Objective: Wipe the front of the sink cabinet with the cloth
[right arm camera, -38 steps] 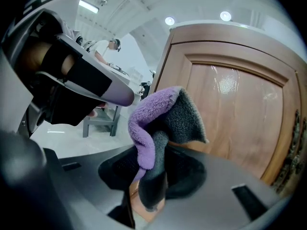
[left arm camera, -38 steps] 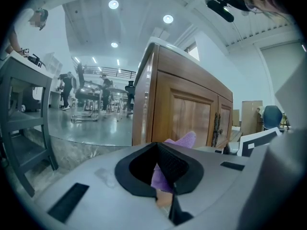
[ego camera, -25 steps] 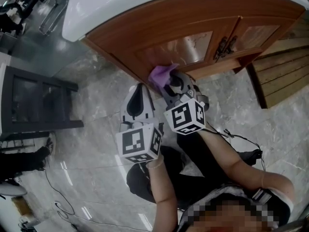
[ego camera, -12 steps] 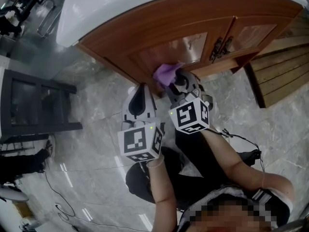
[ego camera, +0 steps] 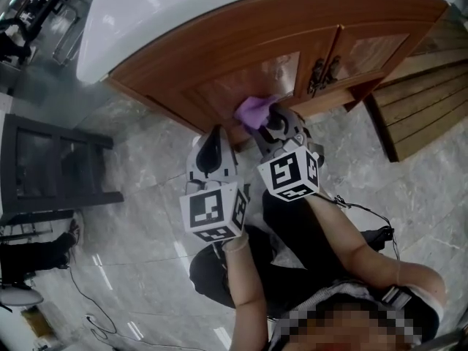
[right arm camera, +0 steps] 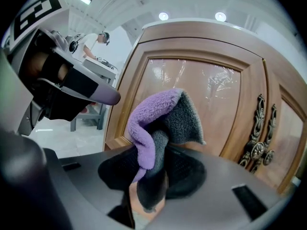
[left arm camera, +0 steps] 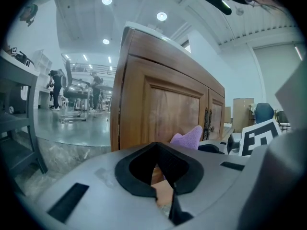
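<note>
Nearest you, your left gripper (ego camera: 211,143) is hovering over the grey marble floor (ego camera: 146,174), just beside the right one. Its jaws are sitting together with nothing between them, as the left gripper view (left arm camera: 162,191) shows.

Your right gripper (ego camera: 273,123) is reaching slightly further forward. Its jaws are clamping a purple and grey terry cloth (right arm camera: 160,123), and the free end of the fabric is standing up in a fold above the tips (right arm camera: 151,178). In the head view the cloth (ego camera: 254,110) is sitting at the lower edge of the door panel to the left of the handles; actual contact cannot be confirmed.

Beyond it, the brown wooden sink cabinet (ego camera: 248,50) is standing with both panelled doors shut, so its contents are hiding from view. Dark ornate metal handles (right arm camera: 259,138) are hanging side by side where the doors meet. A white countertop (ego camera: 146,13) is overhanging the cabinet.

To the left, a black metal frame (ego camera: 51,167) is standing well apart from the cabinet. To the right, wooden planks (ego camera: 424,101) are lying beside it, and a black cable (ego camera: 365,210) is trailing over the floor near your right arm.
</note>
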Action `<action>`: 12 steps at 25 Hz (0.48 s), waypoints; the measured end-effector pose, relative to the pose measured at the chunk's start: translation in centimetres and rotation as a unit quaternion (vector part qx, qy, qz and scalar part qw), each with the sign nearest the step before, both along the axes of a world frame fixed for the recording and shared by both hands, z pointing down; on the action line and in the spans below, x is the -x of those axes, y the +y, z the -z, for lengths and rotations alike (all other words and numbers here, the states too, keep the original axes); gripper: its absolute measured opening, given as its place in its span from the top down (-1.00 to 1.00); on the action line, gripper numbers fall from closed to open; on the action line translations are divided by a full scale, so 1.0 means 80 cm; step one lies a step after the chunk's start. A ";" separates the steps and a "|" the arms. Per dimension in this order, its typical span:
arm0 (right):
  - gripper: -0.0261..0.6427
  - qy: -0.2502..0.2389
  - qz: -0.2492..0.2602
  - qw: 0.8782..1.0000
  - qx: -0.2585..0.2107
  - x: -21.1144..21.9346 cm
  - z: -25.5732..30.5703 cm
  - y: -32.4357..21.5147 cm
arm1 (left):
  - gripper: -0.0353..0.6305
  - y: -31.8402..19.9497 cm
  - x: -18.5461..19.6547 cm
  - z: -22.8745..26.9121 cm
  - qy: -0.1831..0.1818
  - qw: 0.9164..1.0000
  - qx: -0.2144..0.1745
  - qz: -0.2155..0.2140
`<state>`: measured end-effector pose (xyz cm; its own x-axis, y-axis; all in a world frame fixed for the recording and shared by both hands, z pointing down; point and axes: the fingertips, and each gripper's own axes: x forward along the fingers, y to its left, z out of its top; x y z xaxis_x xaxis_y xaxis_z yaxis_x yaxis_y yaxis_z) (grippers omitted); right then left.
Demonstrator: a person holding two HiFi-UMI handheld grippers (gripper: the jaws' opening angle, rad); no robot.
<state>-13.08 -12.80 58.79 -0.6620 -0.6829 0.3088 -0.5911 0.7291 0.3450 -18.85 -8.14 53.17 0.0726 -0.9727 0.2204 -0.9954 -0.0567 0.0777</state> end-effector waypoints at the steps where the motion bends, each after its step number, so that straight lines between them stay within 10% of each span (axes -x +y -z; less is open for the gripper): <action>1: 0.37 0.000 -0.003 1.000 0.001 -0.004 0.000 -0.002 | 0.88 -0.002 -0.002 0.000 0.000 1.000 0.000 -0.002; 12: 0.37 0.005 -0.045 0.999 -0.001 -0.058 -0.001 -0.028 | 0.88 -0.022 -0.034 -0.011 -0.001 1.000 0.003 -0.030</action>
<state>-8.41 -15.06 58.85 -0.5945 -0.7409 0.3126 -0.6516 0.6716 0.3525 -16.16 -9.86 54.03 0.1311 -0.9650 0.2270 -0.9902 -0.1165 0.0767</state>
